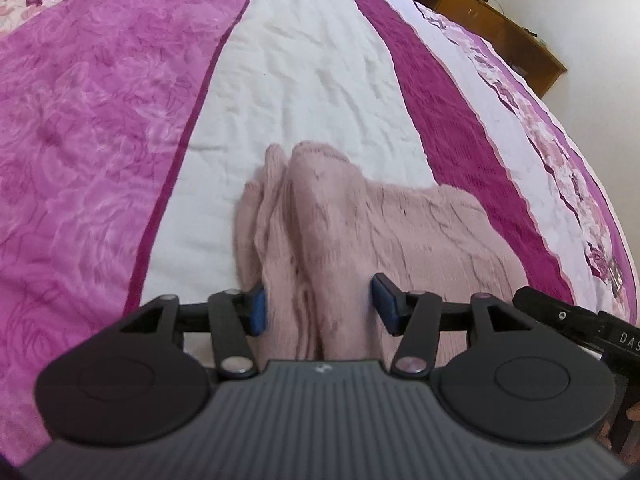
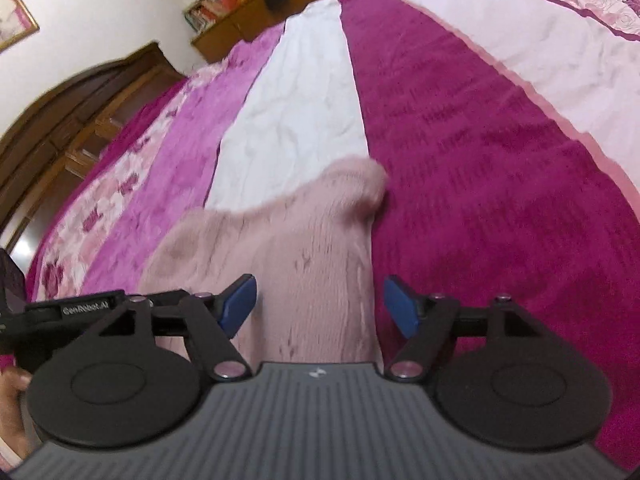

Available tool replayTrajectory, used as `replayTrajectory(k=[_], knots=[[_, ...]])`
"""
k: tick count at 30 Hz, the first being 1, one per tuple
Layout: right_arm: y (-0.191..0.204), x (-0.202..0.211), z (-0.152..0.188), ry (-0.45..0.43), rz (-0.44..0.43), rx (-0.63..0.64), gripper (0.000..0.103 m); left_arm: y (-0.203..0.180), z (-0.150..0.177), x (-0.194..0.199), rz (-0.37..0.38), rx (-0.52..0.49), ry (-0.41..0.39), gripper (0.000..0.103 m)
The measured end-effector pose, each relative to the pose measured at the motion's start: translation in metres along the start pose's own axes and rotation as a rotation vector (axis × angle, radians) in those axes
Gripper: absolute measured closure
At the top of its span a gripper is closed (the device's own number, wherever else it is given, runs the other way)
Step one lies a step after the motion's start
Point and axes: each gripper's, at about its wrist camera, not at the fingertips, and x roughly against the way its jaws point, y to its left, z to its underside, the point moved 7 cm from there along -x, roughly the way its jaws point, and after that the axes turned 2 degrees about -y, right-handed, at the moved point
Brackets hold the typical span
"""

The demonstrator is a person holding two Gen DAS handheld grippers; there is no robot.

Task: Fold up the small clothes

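A small pale pink knitted garment [image 1: 360, 224] lies rumpled on the bed, on the white stripe. My left gripper [image 1: 320, 304] is open, its blue pads on either side of a raised fold of the garment, not closed on it. In the right wrist view the same pink garment [image 2: 304, 256] reaches from the white stripe to the edge of the dark magenta stripe. My right gripper [image 2: 320, 308] is open, its blue pads astride the garment's near part. The garment's near edge is hidden under both grippers.
The bed cover [image 1: 100, 140] has pink, white and magenta stripes with floral borders. A wooden cabinet [image 1: 500, 16] stands past the bed's far edge. In the right wrist view a wooden headboard [image 2: 68, 120] curves at left, with shelves [image 2: 240, 4] behind.
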Motion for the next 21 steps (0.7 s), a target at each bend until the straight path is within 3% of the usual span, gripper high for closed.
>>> replayTrajectory(k=[3, 4, 7, 10, 12, 14, 17, 21], knots=[[-0.004, -0.015, -0.003, 0.005, -0.005, -0.021, 0.035, -0.001, -0.007, -0.009, -0.039, -0.037, -0.040, 0.053], [-0.001, -0.021, -0.002, 0.013, -0.019, -0.024, 0.045, -0.001, -0.008, -0.008, -0.062, -0.052, -0.070, 0.067], [0.020, -0.024, -0.004, -0.013, -0.049, 0.029, 0.050, 0.000, -0.009, -0.005, -0.087, -0.066, -0.109, 0.068], [0.041, -0.024, -0.004, -0.035, -0.066, 0.128, 0.050, 0.008, -0.006, -0.010, -0.108, -0.053, -0.114, 0.067], [0.041, -0.033, -0.003, -0.018, 0.007, 0.164, 0.050, 0.015, -0.007, -0.013, -0.096, -0.008, -0.118, 0.067], [0.028, -0.041, -0.002, 0.000, 0.096, 0.132, 0.049, 0.018, -0.008, -0.015, -0.091, 0.000, -0.120, 0.066], [0.005, -0.049, 0.001, 0.017, 0.065, 0.010, 0.048, 0.016, -0.007, -0.023, -0.107, -0.059, -0.137, 0.065], [0.002, -0.051, 0.005, 0.014, 0.056, 0.007, 0.045, 0.016, -0.006, -0.027, -0.112, -0.076, -0.136, 0.064]])
